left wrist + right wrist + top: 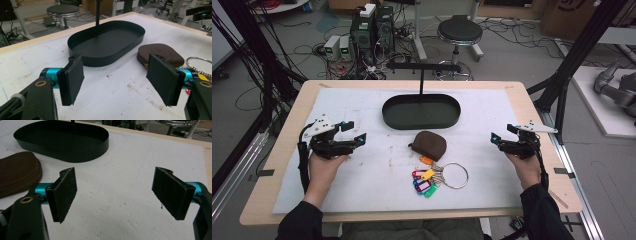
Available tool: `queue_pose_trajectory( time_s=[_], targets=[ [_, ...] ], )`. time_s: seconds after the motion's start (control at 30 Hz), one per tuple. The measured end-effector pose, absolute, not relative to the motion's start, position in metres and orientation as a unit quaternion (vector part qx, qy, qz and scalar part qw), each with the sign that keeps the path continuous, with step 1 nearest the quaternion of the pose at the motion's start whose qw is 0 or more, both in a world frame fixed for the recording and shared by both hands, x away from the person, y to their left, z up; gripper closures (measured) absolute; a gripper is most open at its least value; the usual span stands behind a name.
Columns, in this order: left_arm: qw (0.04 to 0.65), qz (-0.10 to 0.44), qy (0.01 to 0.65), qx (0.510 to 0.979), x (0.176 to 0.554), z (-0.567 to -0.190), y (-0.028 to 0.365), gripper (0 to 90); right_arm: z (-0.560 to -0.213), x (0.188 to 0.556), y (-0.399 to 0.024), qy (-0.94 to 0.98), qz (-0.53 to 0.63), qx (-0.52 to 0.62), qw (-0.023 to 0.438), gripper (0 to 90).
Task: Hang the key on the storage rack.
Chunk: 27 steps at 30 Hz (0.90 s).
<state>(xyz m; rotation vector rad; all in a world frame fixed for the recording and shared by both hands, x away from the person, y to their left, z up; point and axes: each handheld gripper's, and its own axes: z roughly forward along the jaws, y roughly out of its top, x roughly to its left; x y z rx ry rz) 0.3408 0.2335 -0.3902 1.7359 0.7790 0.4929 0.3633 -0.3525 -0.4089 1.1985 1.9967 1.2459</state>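
1. The left gripper (354,134) is black, with turquoise sleeves behind its matt black pads (75,77) and a pale grey plate on top.
2. The right gripper (498,140) has the same colours.
3. Ahead of both, the oval tray (421,111) is plain black.
4. Between the grippers, the zip pouch (428,145) is dark brown.
5. Near it, the key tags (426,179) are orange, yellow, pink, blue and green on a silver ring (454,175).
6. The mat (362,170) is white with smudges; the table (287,145) is light wood.

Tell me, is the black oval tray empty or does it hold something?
Empty. The black oval tray has a bare floor; the brown pouch and key ring lie outside it on the table.
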Motion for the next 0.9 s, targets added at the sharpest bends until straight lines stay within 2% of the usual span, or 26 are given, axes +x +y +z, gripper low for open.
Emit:
queue_pose_trajectory(
  time_s=[0.37,0.9],
  targets=[
    [0.557,0.203,0.327,0.736,0.340,-0.389,0.228,29.7,-0.411,0.366,-0.356,0.730,0.455,0.447,0.245,20.6],
    [0.561,0.183,0.307,0.747,0.344,-0.389,0.197,29.7,-0.413,0.366,-0.363,0.726,0.456,0.453,0.245,20.9]
  ],
)
